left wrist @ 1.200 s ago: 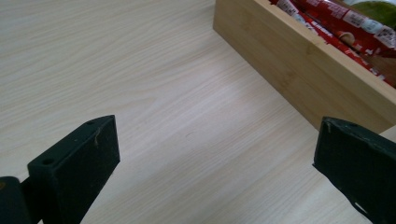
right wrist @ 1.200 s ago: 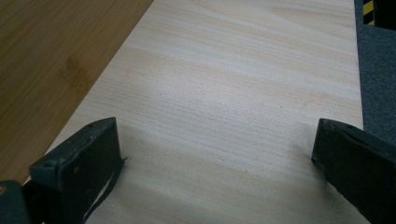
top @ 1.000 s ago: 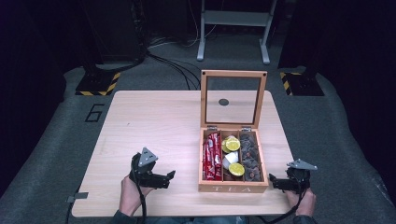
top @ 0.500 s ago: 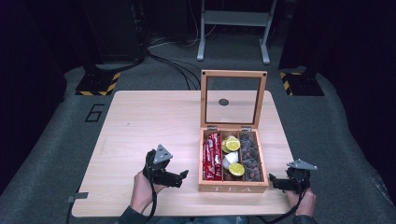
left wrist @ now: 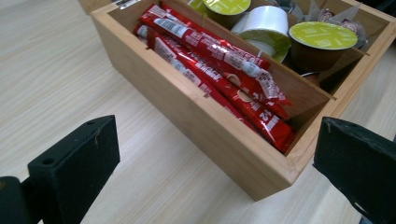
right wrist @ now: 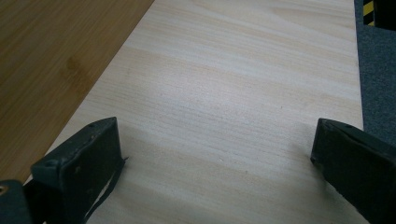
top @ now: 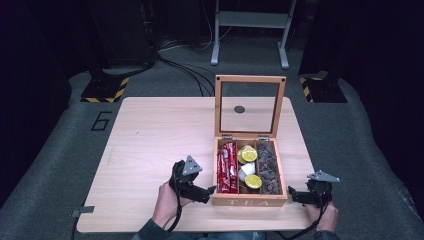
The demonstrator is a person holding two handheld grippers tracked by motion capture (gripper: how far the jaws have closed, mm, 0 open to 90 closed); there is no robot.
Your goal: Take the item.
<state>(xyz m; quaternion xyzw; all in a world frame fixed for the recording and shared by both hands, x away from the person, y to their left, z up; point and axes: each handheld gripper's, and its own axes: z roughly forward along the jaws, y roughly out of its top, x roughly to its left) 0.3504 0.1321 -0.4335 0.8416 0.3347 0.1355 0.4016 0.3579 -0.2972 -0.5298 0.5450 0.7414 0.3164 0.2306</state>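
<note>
An open wooden tea box (top: 250,201) stands near the table's front edge, its glass lid (top: 248,106) raised upright. Red stick packets (top: 228,167) (left wrist: 219,65) fill its left compartment. Yellow-green capsules (top: 249,154) (left wrist: 323,35) and a white capsule (left wrist: 264,21) lie in the middle one, dark wrapped pieces (top: 268,170) in the right one. My left gripper (top: 206,192) (left wrist: 215,168) is open just left of the box's front corner, aimed at its left wall. On the table right of the box, my right gripper (top: 294,196) (right wrist: 215,163) is open with nothing between its jaws.
The light wooden table (top: 155,140) has open surface left of the box. Grey carpet with a printed 6 (top: 101,120) surrounds it. Stands with yellow-black striped bases (top: 105,89) and a metal frame (top: 250,30) lie beyond the far edge.
My left gripper has moved right across the table, from well left of the box to right beside its front left corner. The right gripper has stayed put.
</note>
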